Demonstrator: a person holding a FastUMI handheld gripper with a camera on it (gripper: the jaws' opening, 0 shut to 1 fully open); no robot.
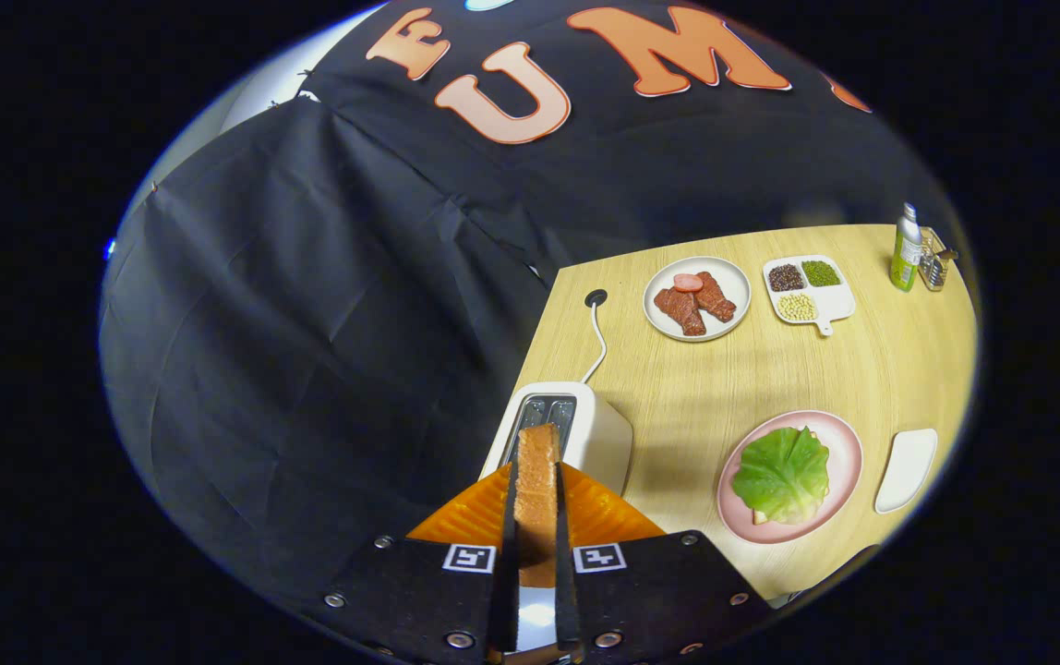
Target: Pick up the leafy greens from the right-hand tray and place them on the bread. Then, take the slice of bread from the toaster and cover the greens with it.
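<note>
Gripper view: my fingers (536, 591) clamp the bread slice (537, 489) on edge, just above the toaster (585, 434) slot. The leafy greens (782, 473) already lie on the pink plate (849, 453) across the desk (724, 388), so I'd judge covering them comes next.

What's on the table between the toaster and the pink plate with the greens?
Nothing: the gripper view shows bare wood table between toaster and pink plate. The claw grips the bread slice.

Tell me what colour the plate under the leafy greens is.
Pink, as the gripper view shows the plate.
</note>
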